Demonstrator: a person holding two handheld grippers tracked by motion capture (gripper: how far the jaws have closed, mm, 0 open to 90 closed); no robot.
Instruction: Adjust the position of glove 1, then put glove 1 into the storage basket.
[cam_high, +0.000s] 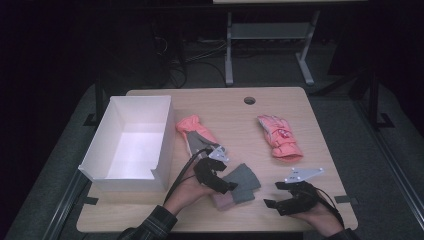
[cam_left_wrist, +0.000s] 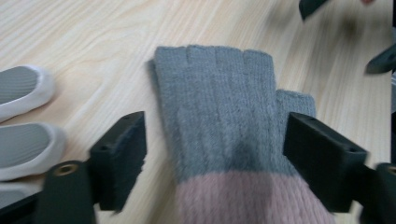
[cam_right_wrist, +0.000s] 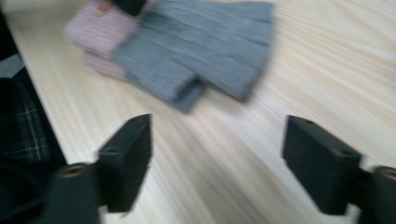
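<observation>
A grey fingerless knitted glove (cam_high: 242, 182) with a pink cuff lies flat on the wooden table (cam_high: 225, 107), near its front edge. In the right gripper view the glove (cam_right_wrist: 205, 42) looks like two stacked layers. My left gripper (cam_high: 227, 187) hovers at the cuff end. In the left gripper view its jaws (cam_left_wrist: 215, 123) stand wide on either side of the glove (cam_left_wrist: 219, 112), open and not pressing on it. My right gripper (cam_high: 274, 194) is to the right of the glove, open over bare wood (cam_right_wrist: 217, 126) with nothing between its jaws.
A white open box (cam_high: 102, 145) stands at the table's left. An orange and grey glove (cam_high: 197, 131) lies beside it, its grey-and-white fingers (cam_left_wrist: 23, 93) close to my left gripper. A pink ski glove (cam_high: 280, 137) lies at the right. A cable hole (cam_high: 249, 100) sits near the far edge.
</observation>
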